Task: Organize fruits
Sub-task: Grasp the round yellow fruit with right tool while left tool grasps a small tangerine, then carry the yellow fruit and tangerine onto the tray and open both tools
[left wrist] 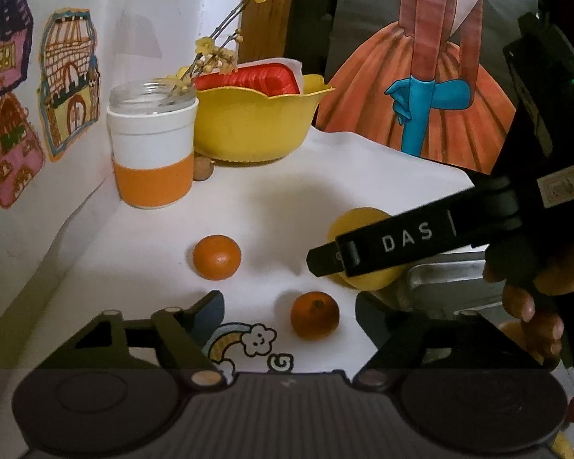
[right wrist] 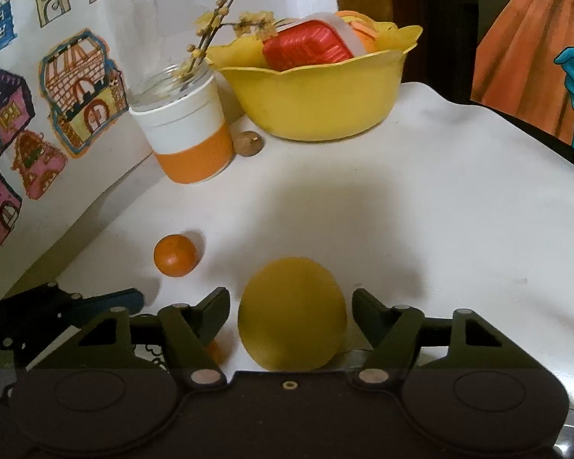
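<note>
Between the fingers of the right gripper (right wrist: pixel 291 302) sits a big yellow fruit (right wrist: pixel 291 313), round, dull matte skin, resting on the white table (right wrist: pixel 421 199); jaws wide apart, a gap each side, not touching it. Left of the yellow fruit, well apart, a small orange (right wrist: pixel 175 255), glossy. A second small orange (left wrist: pixel 314 315) lies nearer the left gripper (left wrist: pixel 289 306), whose fingers are spread wide and hold nothing. Behind the yellow fruit, at the table's back, a yellow bowl (right wrist: pixel 313 95) with wavy rim holds a red box (right wrist: pixel 308 48) with white wrap. Left of the bowl, a white-and-orange jar (right wrist: pixel 189 134) holds twigs (right wrist: pixel 214 26) with yellow blossoms. A brown nut (right wrist: pixel 248 144) lies between jar and bowl
</note>
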### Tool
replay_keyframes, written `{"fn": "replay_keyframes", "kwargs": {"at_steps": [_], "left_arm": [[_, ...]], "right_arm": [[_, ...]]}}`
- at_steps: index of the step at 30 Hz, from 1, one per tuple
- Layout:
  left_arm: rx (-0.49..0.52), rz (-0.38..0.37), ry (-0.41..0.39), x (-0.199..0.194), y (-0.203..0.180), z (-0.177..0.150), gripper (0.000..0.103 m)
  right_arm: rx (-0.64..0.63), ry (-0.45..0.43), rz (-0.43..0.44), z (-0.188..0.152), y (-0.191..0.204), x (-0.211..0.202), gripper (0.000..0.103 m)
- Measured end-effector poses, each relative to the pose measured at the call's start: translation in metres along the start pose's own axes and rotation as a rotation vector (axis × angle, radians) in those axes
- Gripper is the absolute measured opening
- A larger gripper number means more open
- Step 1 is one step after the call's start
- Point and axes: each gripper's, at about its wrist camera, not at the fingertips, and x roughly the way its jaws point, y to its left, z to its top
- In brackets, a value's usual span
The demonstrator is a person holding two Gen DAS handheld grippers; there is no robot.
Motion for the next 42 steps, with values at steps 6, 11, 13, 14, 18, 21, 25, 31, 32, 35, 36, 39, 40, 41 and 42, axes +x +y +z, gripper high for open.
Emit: {"fn": "replay_keyframes", "kwargs": {"at_steps": [6,11,13,14,18,21,25,31,32,35,36,39,40,41,42], "left_arm": [[0.012,0.011,0.015,0.006,-0.001,-0.004,0.070],[0.026,0.004,0.013,0.006,-0.004,-0.004,0.070],[0.030,0.003,0.012,0.006,-0.005,-0.005,0.070],[0.034,0.005,0.011,0.006,-0.006,-0.005,0.070],[0.042,0.012,0.003,0.006,-0.008,-0.006,0.062],[0.052,0.003,0.008,0.007,-0.010,-0.005,0.052],[0.059,-0.026,0.020,0.006,-0.014,-0.004,0.034],[0.030,-0.051,0.026,0.003,-0.013,-0.005,0.031],[0.029,-0.052,0.022,0.000,-0.013,-0.006,0.031],[0.029,-0.050,0.015,-0.009,-0.012,-0.009,0.030],[0.027,-0.048,0.014,-0.011,-0.011,-0.009,0.031],[0.024,-0.047,0.007,-0.022,-0.013,-0.010,0.031],[0.026,-0.046,0.002,-0.026,-0.014,-0.010,0.030],[0.026,-0.047,-0.002,-0.030,-0.015,-0.010,0.031],[0.026,-0.049,-0.006,-0.034,-0.016,-0.010,0.030]], "right_arm": [[-0.016,0.007,-0.003,0.000,-0.001,0.000,0.059],[-0.012,0.013,0.008,0.002,-0.005,0.000,0.059],[-0.012,0.013,0.007,0.002,-0.005,0.000,0.059],[-0.010,0.014,0.010,0.002,-0.005,0.000,0.059],[-0.018,0.010,0.008,0.000,-0.002,0.000,0.059],[-0.013,0.007,0.004,-0.001,-0.003,0.000,0.058],[-0.004,0.005,-0.008,-0.002,-0.001,0.000,0.058],[-0.002,-0.001,-0.020,-0.006,0.003,-0.004,0.057],[0.005,-0.004,-0.018,-0.007,0.003,-0.007,0.057],[0.024,-0.020,-0.019,-0.008,0.002,-0.015,0.057],[0.028,-0.024,-0.020,-0.009,0.001,-0.019,0.057],[0.039,-0.037,-0.018,-0.009,0.001,-0.032,0.057],[0.039,-0.042,-0.020,-0.010,0.002,-0.037,0.057],[0.039,-0.049,-0.024,-0.011,0.002,-0.043,0.057],[0.038,-0.053,-0.029,-0.012,0.003,-0.048,0.057]]}}
